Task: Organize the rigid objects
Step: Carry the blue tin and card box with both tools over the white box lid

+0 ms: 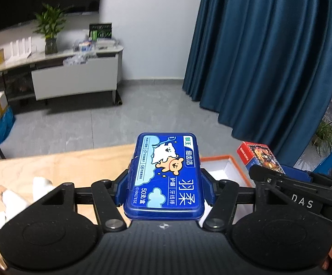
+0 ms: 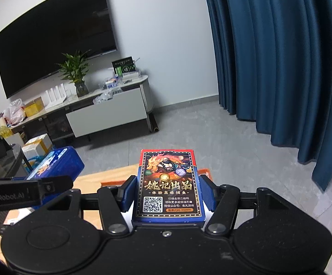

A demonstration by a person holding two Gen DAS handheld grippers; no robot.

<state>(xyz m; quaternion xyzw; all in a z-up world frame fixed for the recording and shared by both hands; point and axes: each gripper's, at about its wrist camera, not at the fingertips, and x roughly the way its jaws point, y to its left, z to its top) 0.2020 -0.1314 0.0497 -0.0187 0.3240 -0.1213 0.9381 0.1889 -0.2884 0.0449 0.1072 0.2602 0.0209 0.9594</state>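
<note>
Your blue floss-pick case (image 1: 164,176) has a glossy lid with cartoon animals; your card box (image 2: 169,184) shows a dragon print and a QR code. Both are held above the wooden desk (image 1: 58,167), over an orange-rimmed white box (image 1: 225,167). Your left tool (image 1: 164,186) is clamped on the case's long sides, your right tool (image 2: 168,193) likewise on the card box.

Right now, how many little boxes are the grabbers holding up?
2. The blue floss pick case is clamped in the left gripper, and the playing card box is clamped in the right gripper. Both hang above the orange-rimmed box; its inside is mostly hidden.
</note>
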